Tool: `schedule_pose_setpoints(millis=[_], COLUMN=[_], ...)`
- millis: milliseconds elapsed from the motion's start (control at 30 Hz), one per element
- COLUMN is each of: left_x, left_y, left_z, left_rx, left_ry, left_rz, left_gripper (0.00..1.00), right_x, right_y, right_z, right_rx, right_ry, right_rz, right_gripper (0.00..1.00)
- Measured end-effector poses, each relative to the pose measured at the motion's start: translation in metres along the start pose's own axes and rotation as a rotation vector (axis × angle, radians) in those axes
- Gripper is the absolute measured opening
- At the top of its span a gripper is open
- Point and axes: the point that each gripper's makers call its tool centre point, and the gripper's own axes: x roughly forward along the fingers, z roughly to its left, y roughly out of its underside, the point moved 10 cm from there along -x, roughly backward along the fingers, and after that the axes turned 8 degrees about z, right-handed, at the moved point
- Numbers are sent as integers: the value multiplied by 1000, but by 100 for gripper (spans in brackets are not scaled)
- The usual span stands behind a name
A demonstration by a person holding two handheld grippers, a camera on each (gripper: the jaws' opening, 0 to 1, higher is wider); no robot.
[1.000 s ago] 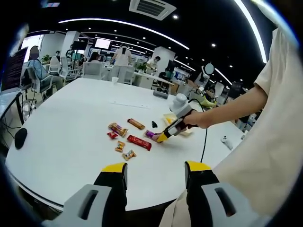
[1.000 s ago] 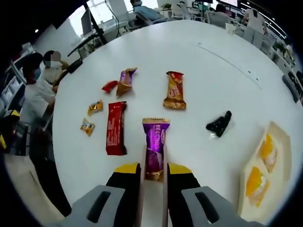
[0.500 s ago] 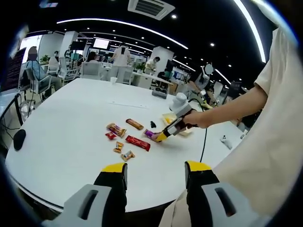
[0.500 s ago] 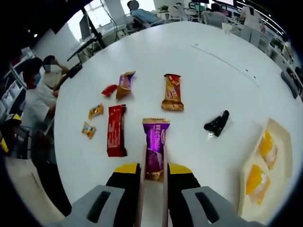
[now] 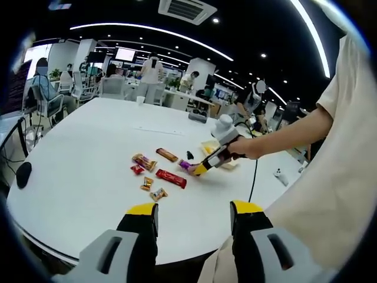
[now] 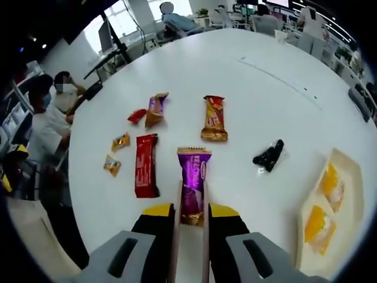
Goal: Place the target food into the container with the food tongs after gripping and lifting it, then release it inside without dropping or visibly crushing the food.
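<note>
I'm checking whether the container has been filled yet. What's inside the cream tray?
The cream tray holds two yellow-orange packets, one behind the other. Its lower end runs into the dark rim, so anything there is hidden.

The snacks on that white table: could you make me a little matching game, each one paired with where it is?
Things:
1. purple bar
2. red bar
3. black packet
4. yellow pastries

Places:
A. in the cream tray
B. between the right gripper jaws
C. flat on the table, beside the purple bar
D. alone between bars and tray

Pairs: 1-B, 2-C, 3-D, 4-A
</note>
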Motion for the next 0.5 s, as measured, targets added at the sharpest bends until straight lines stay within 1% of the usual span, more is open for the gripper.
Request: schedule_pose_setpoints(millis=[500], left_x=[1], left_y=[-2], left_z=[-1], left_rx=[17], left_ry=[16], left_rz=[-2], left_gripper=[49], right_x=[-14], right_y=[-3], right_z=[7], right_rx=[6], right_ry=[2], right_rz=[-34], right_gripper=[21])
